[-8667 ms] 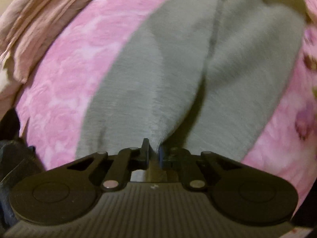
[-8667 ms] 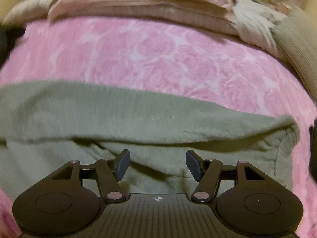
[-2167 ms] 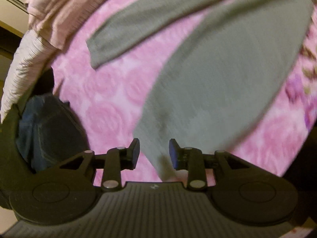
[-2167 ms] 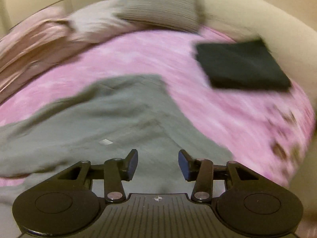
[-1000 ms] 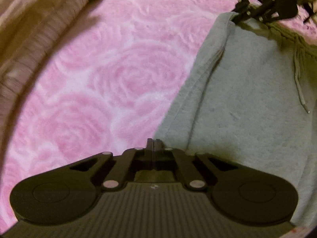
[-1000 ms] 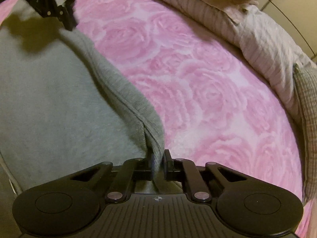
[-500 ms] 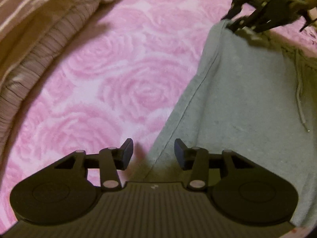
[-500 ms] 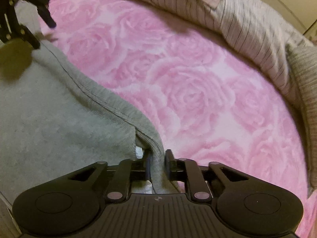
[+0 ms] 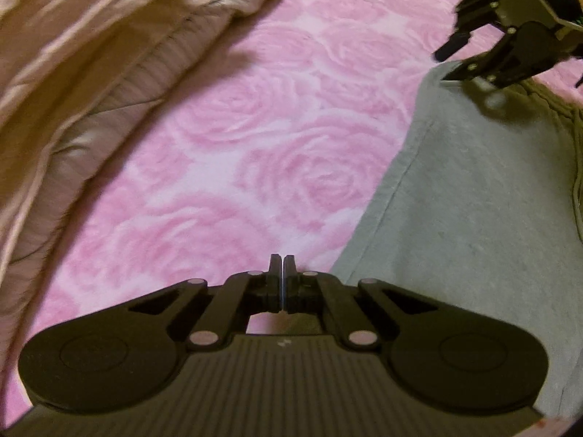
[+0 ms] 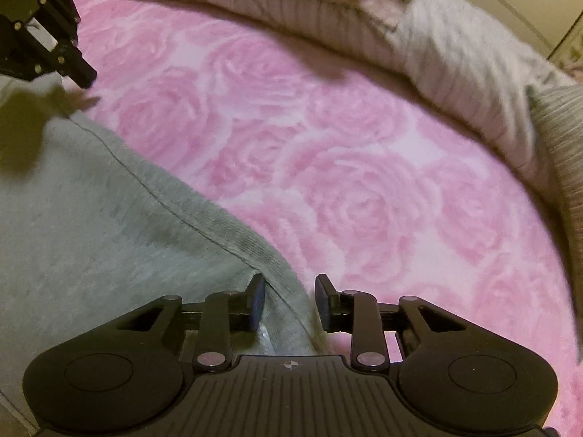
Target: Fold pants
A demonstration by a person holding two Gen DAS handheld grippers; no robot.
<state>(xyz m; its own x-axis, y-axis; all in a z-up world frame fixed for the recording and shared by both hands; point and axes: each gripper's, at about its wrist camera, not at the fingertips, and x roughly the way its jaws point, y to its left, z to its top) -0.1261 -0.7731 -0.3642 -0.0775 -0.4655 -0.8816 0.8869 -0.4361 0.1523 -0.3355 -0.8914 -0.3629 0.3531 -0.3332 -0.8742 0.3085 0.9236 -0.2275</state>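
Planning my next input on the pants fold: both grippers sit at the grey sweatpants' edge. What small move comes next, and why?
Probably lift the right gripper clear of the grey sweatpants. Its jaws are opening and the pants' folded edge lies loose between them, flat on the pink rose blanket. The left gripper is shut on nothing beside that edge, so this fold looks laid down and both can move to the next one.

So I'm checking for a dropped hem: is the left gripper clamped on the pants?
No. The left gripper is shut on nothing over the blanket, beside the pants.
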